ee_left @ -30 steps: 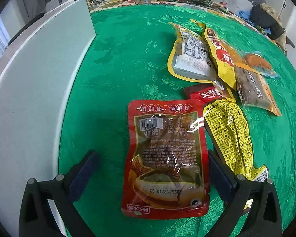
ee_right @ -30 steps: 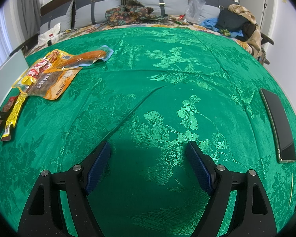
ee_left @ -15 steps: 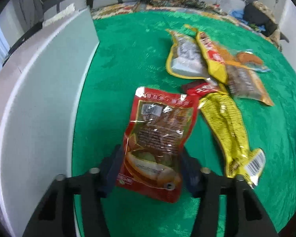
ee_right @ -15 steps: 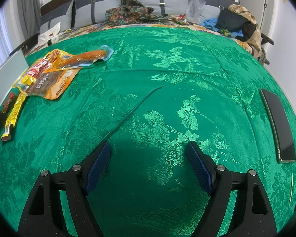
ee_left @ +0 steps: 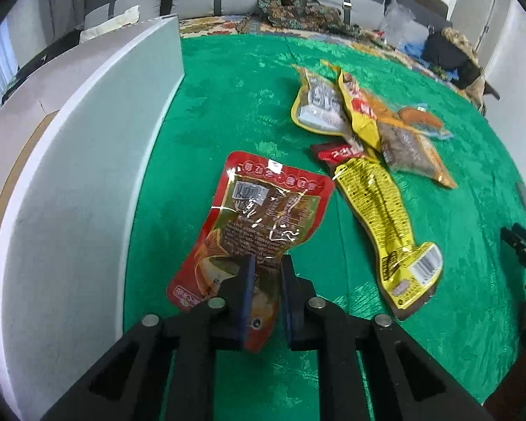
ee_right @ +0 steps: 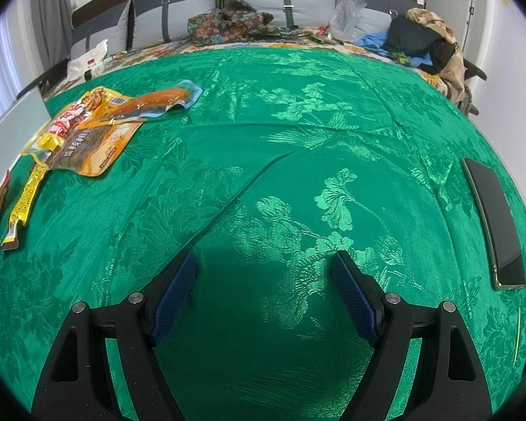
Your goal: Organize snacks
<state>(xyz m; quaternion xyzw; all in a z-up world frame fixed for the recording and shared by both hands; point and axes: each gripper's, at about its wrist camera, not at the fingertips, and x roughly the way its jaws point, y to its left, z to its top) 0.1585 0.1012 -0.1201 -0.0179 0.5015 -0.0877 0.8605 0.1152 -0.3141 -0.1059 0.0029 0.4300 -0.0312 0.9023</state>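
Left wrist view, left to right: white box (ee_left: 73,161) stands along the left edge of the green cloth (ee_left: 235,98), its long wall upright; just right of it, the red snack pouch (ee_left: 263,210) is pinched at its near end by the left gripper (ee_left: 265,280), blue pads pressed tight on the foil, pouch crumpled at the pinch, its far end tilted away over the cloth; whether that far end touches the cloth, cannot tell; beside it to the right, the long yellow pouch (ee_left: 385,224) lies flat, barcode end nearest the camera; a small dark red pack (ee_left: 336,154) peeks out at its far end; further back, a pile: yellow-rimmed pouch (ee_left: 315,105) showing its label side, another yellow pack (ee_left: 359,112) overlapping it, orange pouch (ee_left: 413,154) with dark contents, clear pack (ee_left: 420,117) with an orange piece; far right edge, a black part of the other gripper shows.

Right wrist view, left to right: same snack pile (ee_right: 91,133) sits far left on the cloth, well apart from the right gripper (ee_right: 263,298); right gripper's jaws spread wide, nothing between them, only bare green cloth (ee_right: 298,140) below; dark phone (ee_right: 494,221) lies flat near the right edge; cushions and heaped clothes (ee_right: 228,24) along the back.
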